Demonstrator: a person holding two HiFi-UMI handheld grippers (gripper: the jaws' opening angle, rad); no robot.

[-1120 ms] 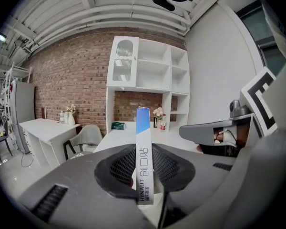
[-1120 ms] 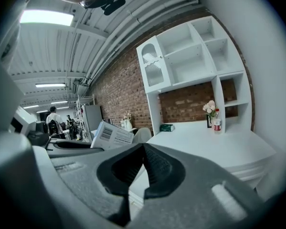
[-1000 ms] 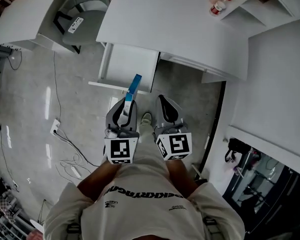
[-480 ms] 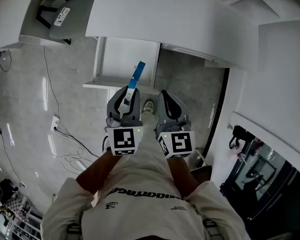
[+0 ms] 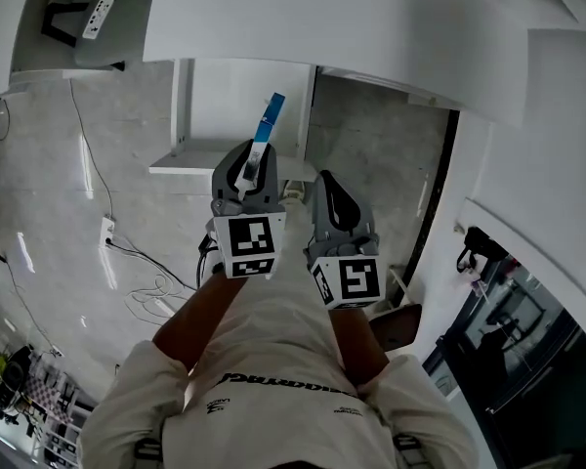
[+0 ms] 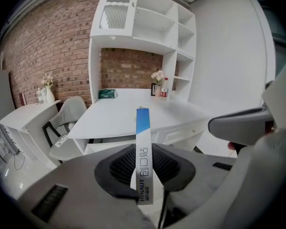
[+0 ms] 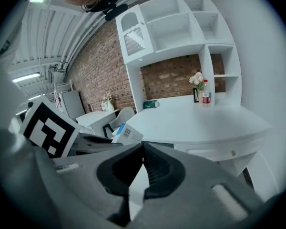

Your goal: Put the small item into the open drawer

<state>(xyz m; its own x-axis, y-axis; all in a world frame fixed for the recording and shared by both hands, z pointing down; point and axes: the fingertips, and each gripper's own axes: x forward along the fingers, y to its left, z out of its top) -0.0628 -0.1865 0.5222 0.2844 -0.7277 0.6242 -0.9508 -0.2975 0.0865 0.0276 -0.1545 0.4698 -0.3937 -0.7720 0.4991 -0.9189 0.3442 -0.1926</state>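
Note:
A thin blue-and-white box (image 5: 267,125) stands on edge between the pads of my left gripper (image 5: 248,176), which is shut on it. The box's blue end points out over the open white drawer (image 5: 215,106) under the white desk (image 5: 322,18). In the left gripper view the box (image 6: 143,151) rises from the jaws of my left gripper (image 6: 144,190) toward the desk (image 6: 128,116). My right gripper (image 5: 326,186) hangs just right of the left one, jaws together with nothing in them. In the right gripper view my right gripper (image 7: 142,151) shows its pads meeting, with the box (image 7: 127,134) to the left.
A grey chair (image 5: 117,13) with a white power strip (image 5: 98,16) stands left of the desk. Cables (image 5: 142,272) trail over the glossy floor. A bottle (image 7: 206,97), flowers (image 7: 197,80) and a green box (image 7: 151,104) sit at the desk's back under white shelves (image 7: 181,27).
Both grippers and my view have moved forward toward the desk. The drawer has come closer, and the box's tip now reaches over it. The grip is unchanged.

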